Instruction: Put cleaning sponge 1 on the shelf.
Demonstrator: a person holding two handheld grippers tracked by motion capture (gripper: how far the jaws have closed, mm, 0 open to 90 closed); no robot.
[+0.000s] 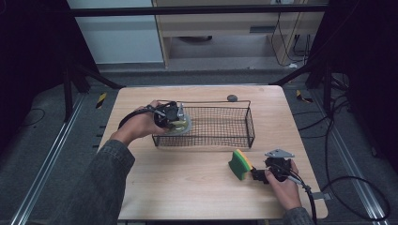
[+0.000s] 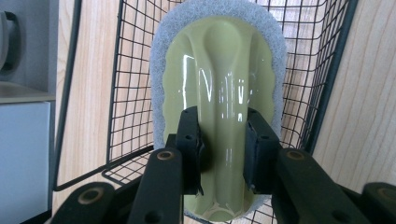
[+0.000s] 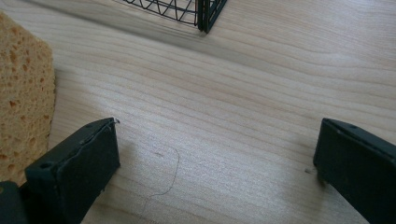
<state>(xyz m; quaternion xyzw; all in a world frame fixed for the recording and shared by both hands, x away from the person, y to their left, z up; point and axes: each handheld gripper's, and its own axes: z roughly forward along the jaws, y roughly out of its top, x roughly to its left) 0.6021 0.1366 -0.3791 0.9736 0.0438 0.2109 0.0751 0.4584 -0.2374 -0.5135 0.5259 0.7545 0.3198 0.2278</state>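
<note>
Basket (image 1: pixel 225 123) wire surrounds scrubber (image 2: pixel 219 93); sponge (image 1: pixel 240 164) outside.

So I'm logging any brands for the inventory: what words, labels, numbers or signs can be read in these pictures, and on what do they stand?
No readable text anywhere.
Scrubber, held in the left gripper: plain green handle, no print.
Sponge: no label.
Wire basket: no tag.
Yellow-and-black striped markers on the floor: stripes, no wording.

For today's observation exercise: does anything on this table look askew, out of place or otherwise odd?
One thing: the green and yellow sponge stands on its edge on the table, outside the wire basket, beside the open right gripper. The left gripper holds the scrubber squarely over the basket's end. Nothing looks spilled or damaged.
</note>
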